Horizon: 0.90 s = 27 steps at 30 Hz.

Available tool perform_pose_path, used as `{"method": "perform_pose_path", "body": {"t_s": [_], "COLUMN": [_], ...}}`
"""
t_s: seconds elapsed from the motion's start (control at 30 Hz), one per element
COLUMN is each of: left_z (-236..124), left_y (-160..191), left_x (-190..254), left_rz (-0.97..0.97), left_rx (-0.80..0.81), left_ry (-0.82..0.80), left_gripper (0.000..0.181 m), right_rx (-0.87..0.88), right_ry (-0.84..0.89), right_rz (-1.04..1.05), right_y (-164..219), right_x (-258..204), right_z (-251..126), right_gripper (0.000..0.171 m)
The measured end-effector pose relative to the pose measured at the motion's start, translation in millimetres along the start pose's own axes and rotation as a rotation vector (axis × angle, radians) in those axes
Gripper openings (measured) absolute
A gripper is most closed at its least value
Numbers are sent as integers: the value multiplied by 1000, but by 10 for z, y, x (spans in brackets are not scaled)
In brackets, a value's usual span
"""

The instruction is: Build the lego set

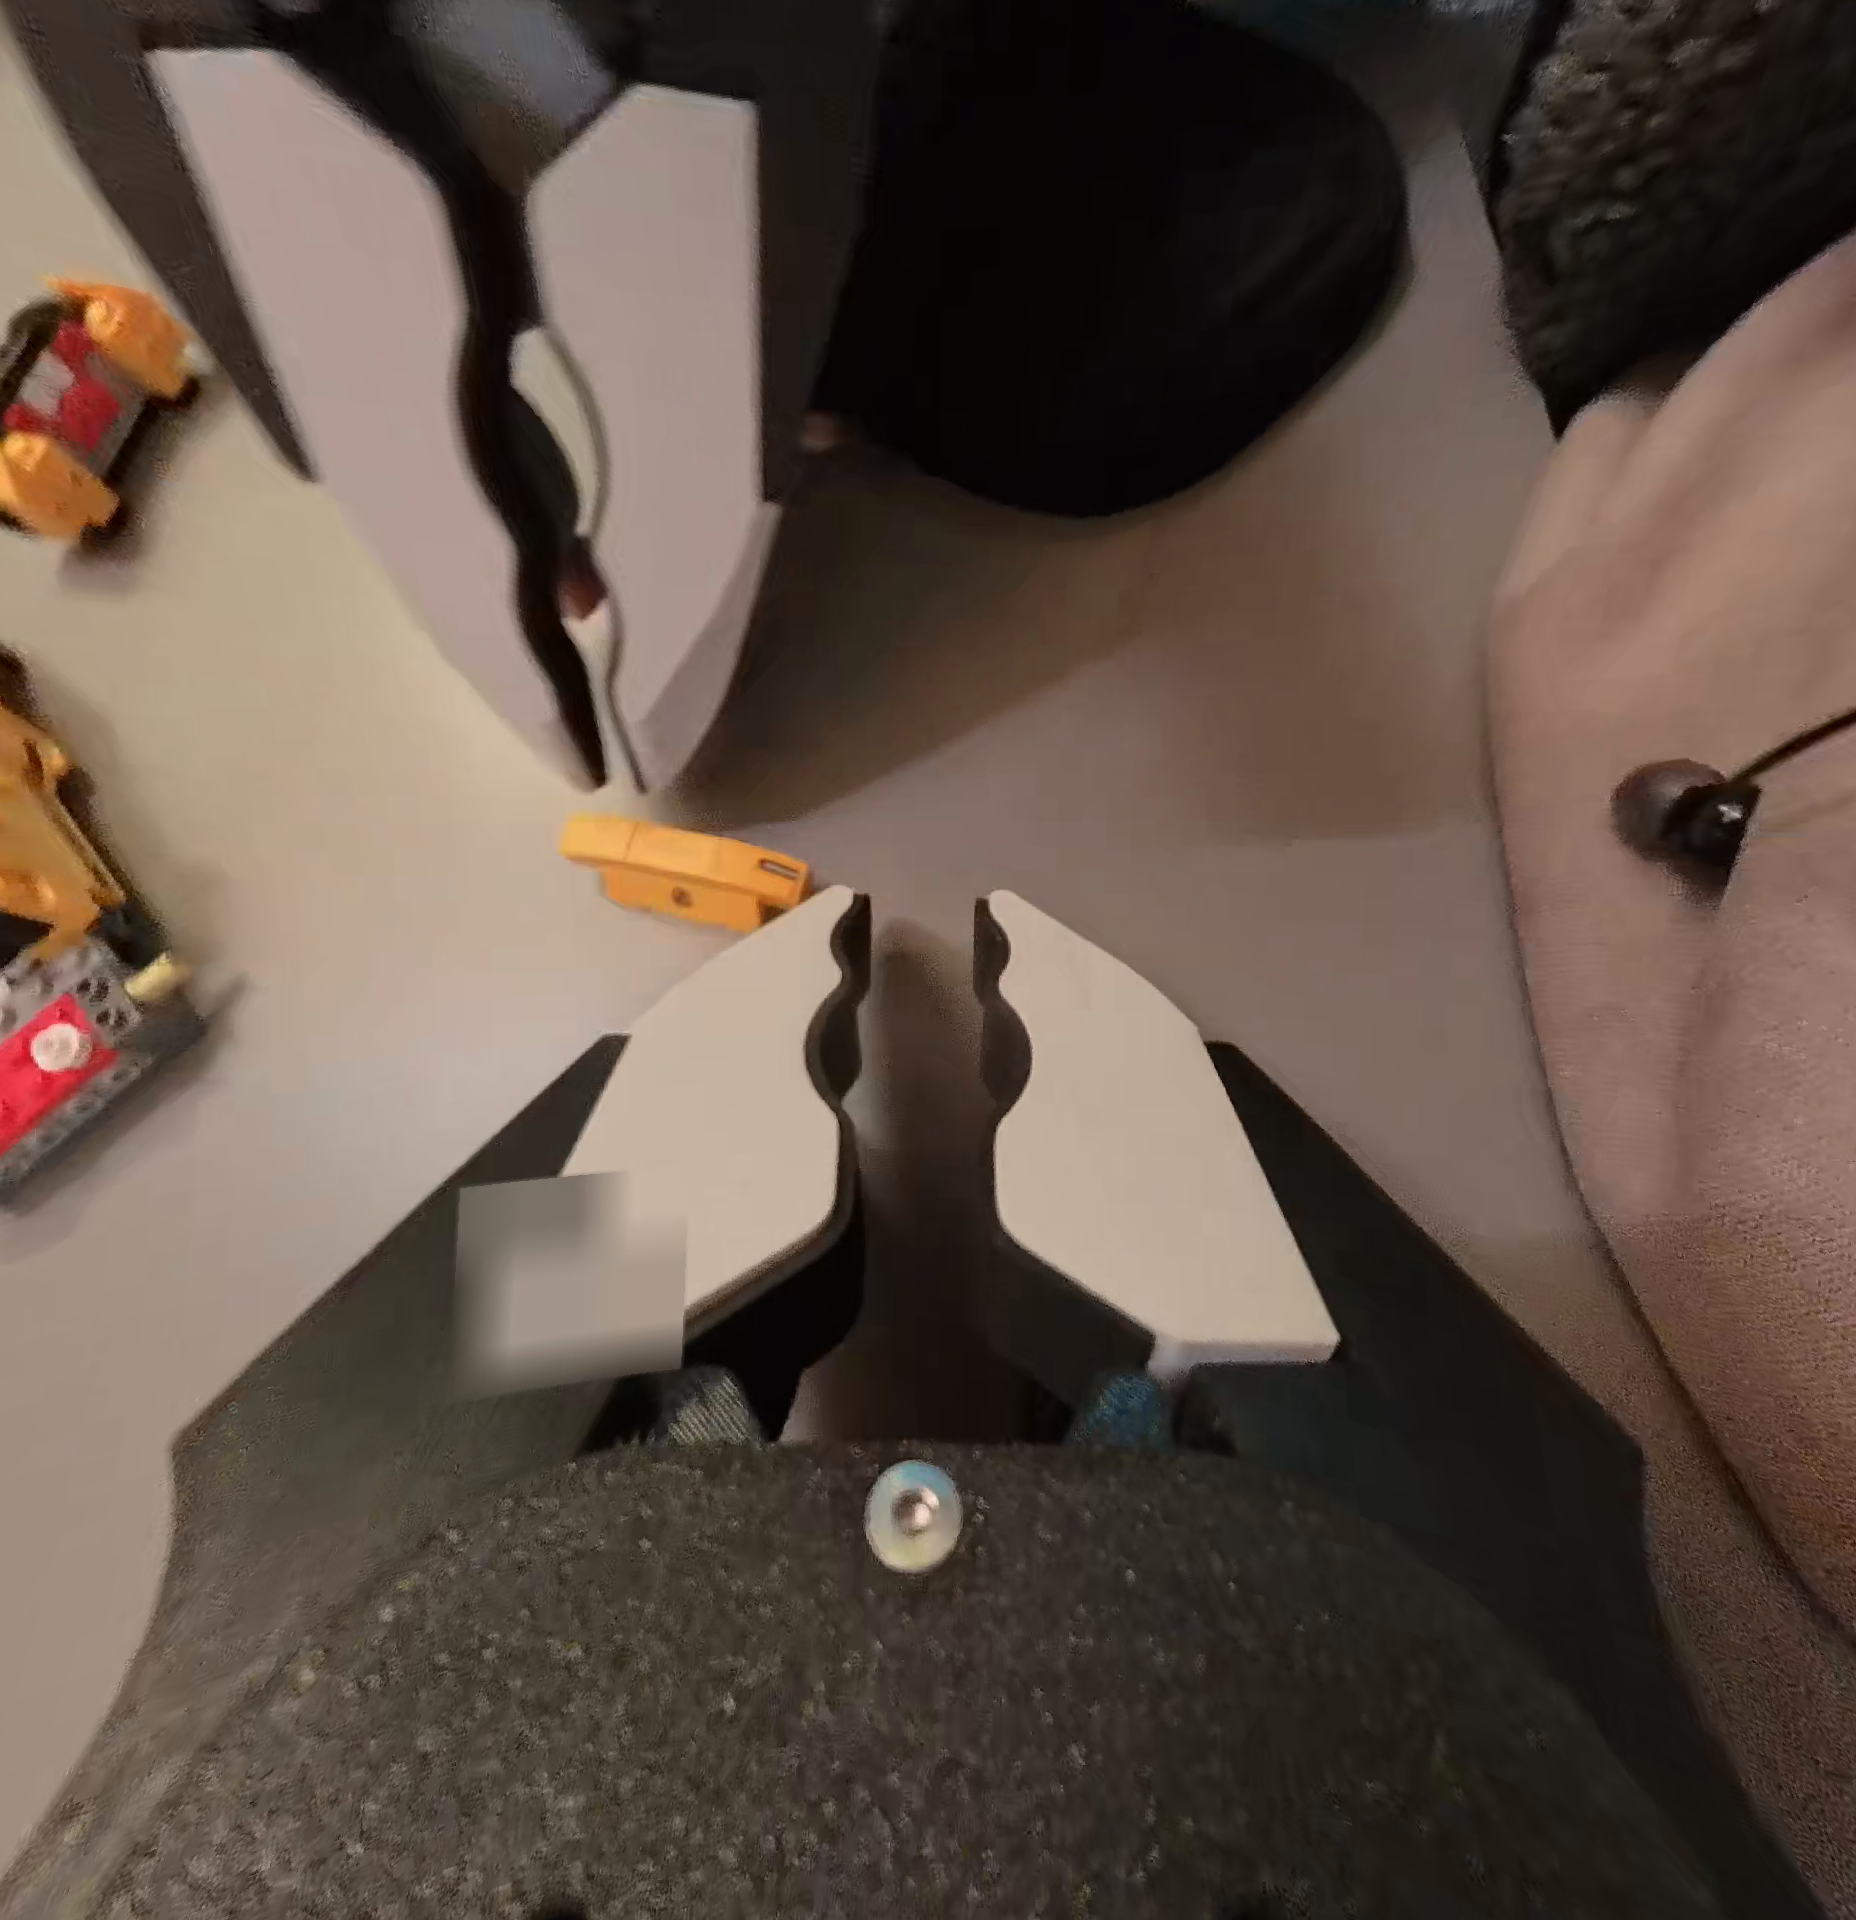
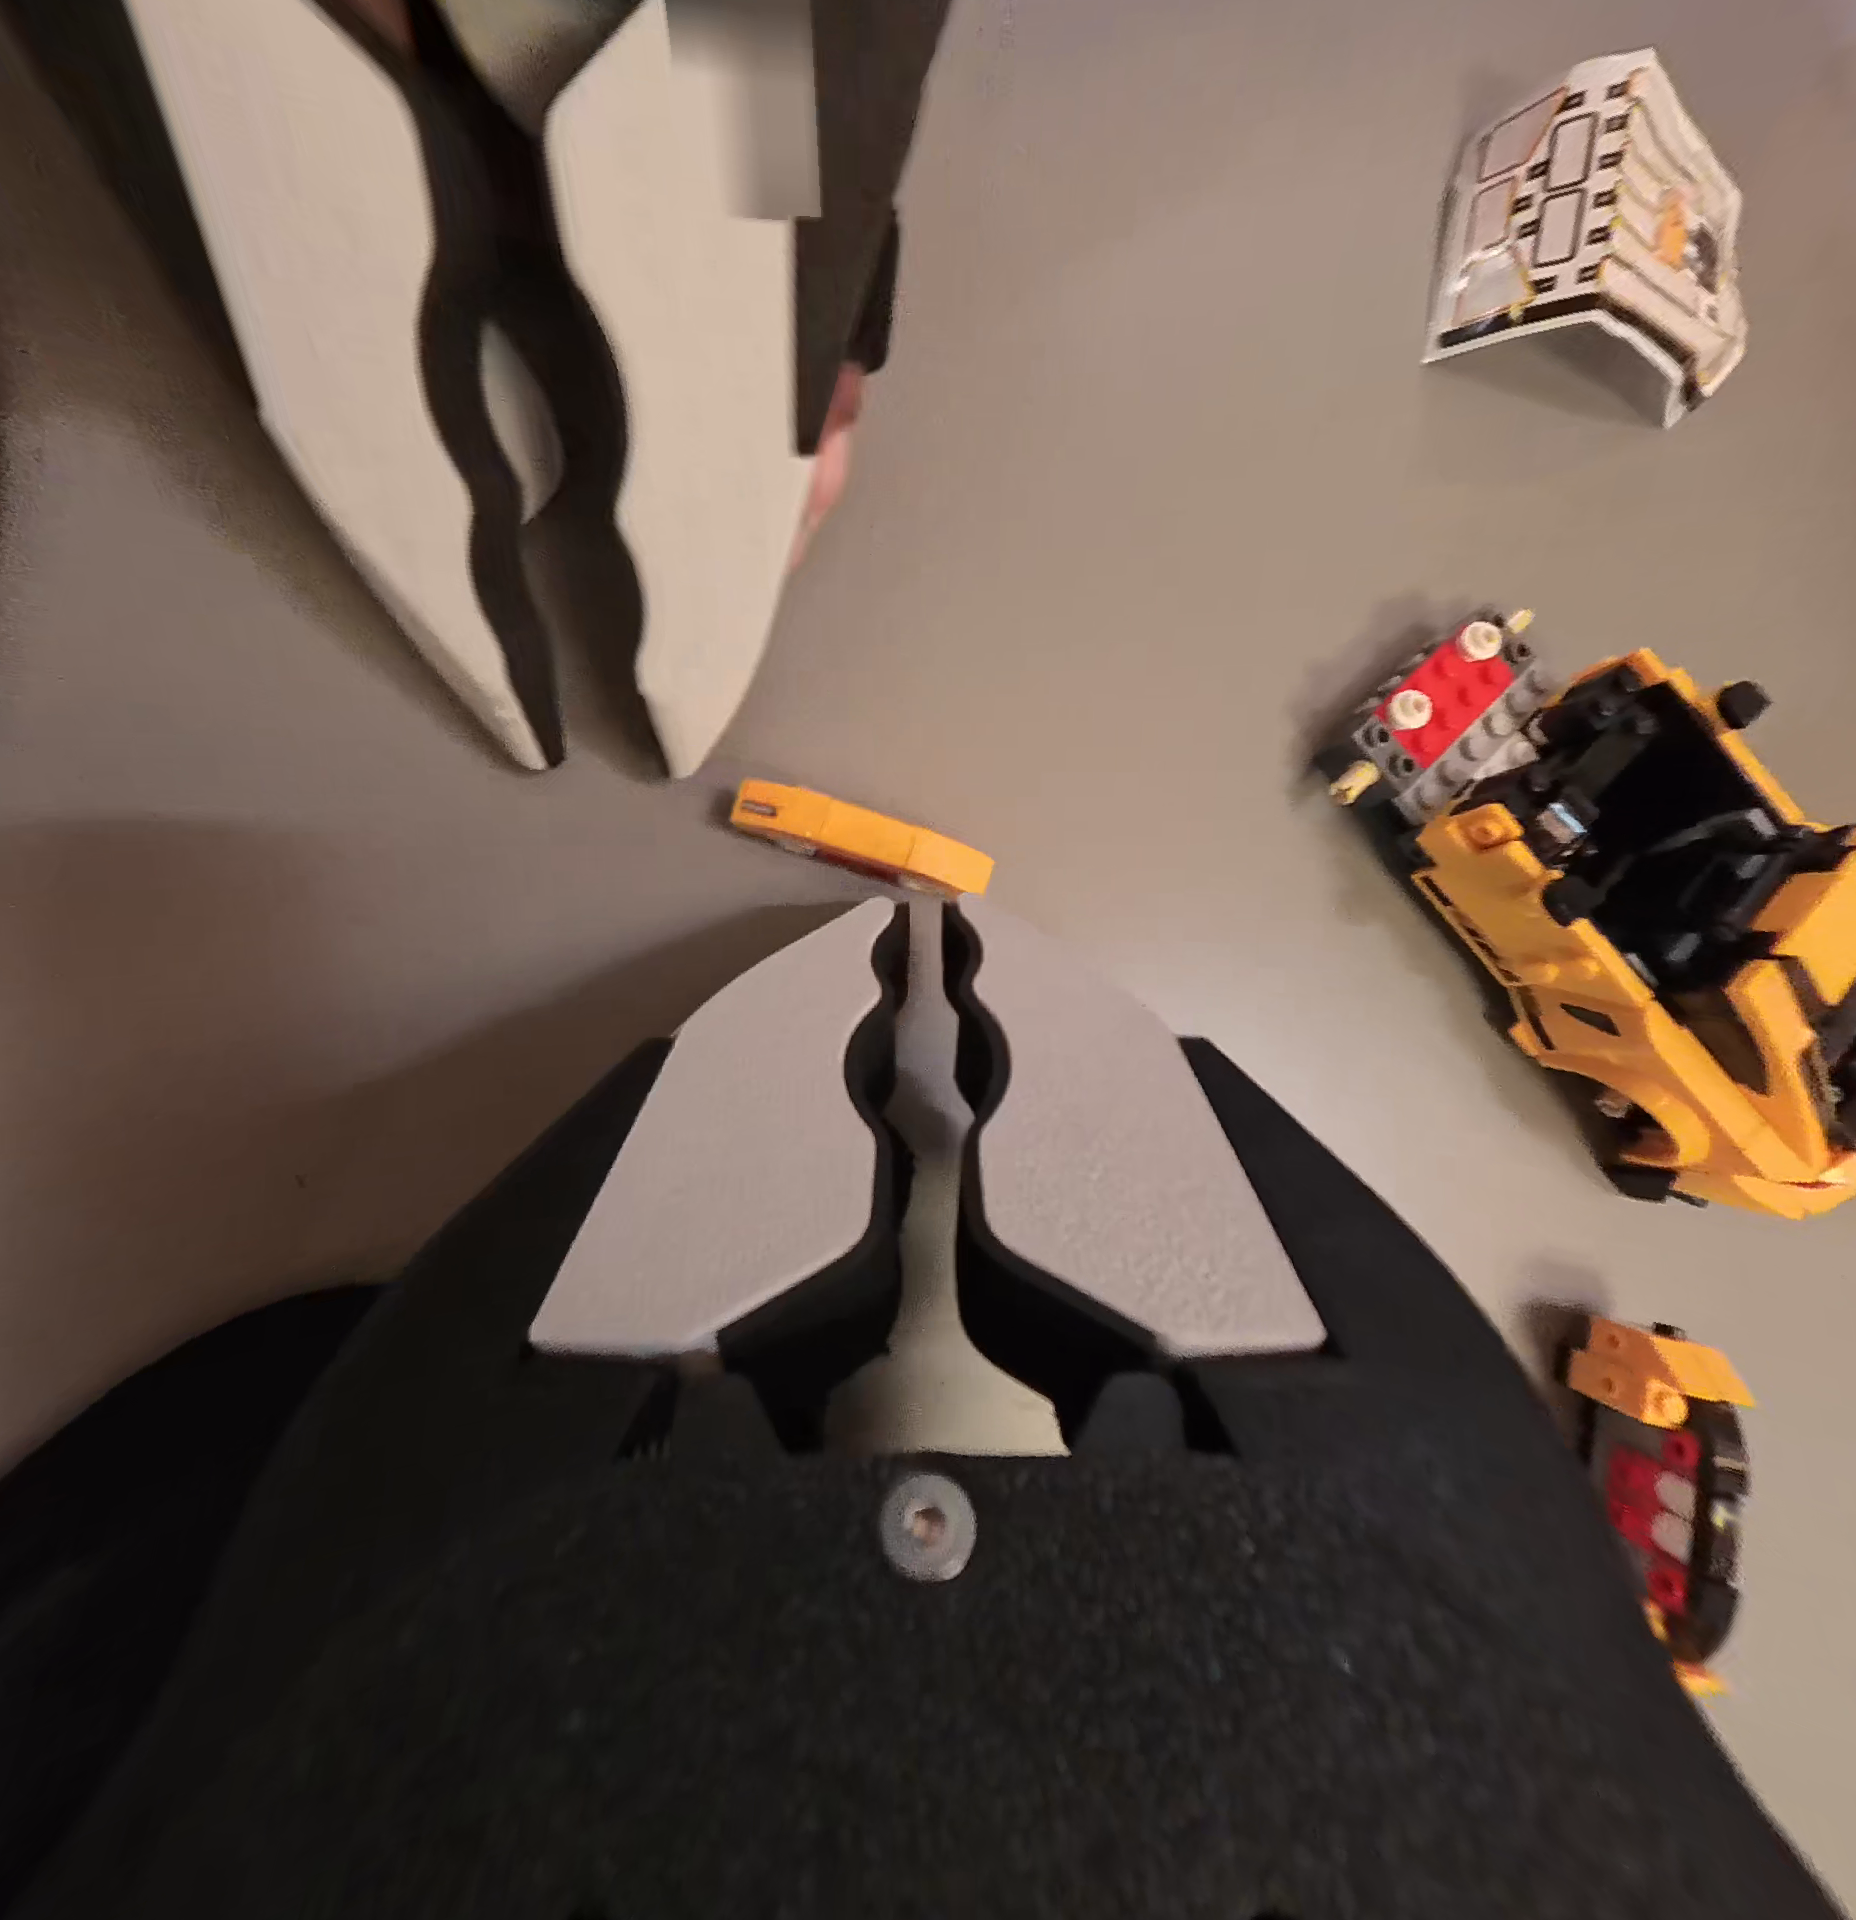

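Orange lego piece [image 2: 862, 840] lies flat on the worktop [image 2: 1163, 520] between both claw tips. Your left claw [image 1: 919, 914] is parted, empty; right claw [image 2: 924, 912] nearly closed, empty. It's light, stiff and slick: pinch its long edges.

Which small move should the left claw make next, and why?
Probably shift slightly left and close on the flat yellow lego piece. The left claw is open and empty, the piece lies on the grey table just off its left fingertip, and the right claw looks nearly shut.
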<state>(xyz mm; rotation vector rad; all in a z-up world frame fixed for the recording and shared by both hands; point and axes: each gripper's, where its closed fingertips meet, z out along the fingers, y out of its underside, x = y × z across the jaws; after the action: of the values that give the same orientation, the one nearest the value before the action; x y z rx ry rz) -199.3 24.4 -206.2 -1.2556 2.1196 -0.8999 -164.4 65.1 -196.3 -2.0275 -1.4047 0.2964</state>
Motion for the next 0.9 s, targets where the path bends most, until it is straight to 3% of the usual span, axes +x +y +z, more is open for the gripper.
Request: {"method": "perform_pose_path", "body": {"t_s": [0.13, 0.23, 0.53, 0.73, 0.9], "left_z": [-36, -42, 9, -150, -173], "left_y": [4, 54, -8, -29, 41], "left_x": [-61, -146, -94, -302, -427], "left_rz": [-14, -46, 2, -29, -75], "left_rx": [10, -7, -5, 26, 1], "left_ry": [-13, -18, 3, -74, -80], "left_gripper": [17, 18, 24, 19, 25], "right_rx": [41, 32, 55, 63, 126], "right_ry": [18, -70, -250, -152, -62], "right_rz": [54, 88, 32, 54, 102], "right_y": [-23, 18, -151, -80, -73], "right_x": [59, -109, -313, -202, -77], "right_z": [-111, -107, 86, 25, -110], "right_gripper": [7, 9, 42, 33, 20]}}
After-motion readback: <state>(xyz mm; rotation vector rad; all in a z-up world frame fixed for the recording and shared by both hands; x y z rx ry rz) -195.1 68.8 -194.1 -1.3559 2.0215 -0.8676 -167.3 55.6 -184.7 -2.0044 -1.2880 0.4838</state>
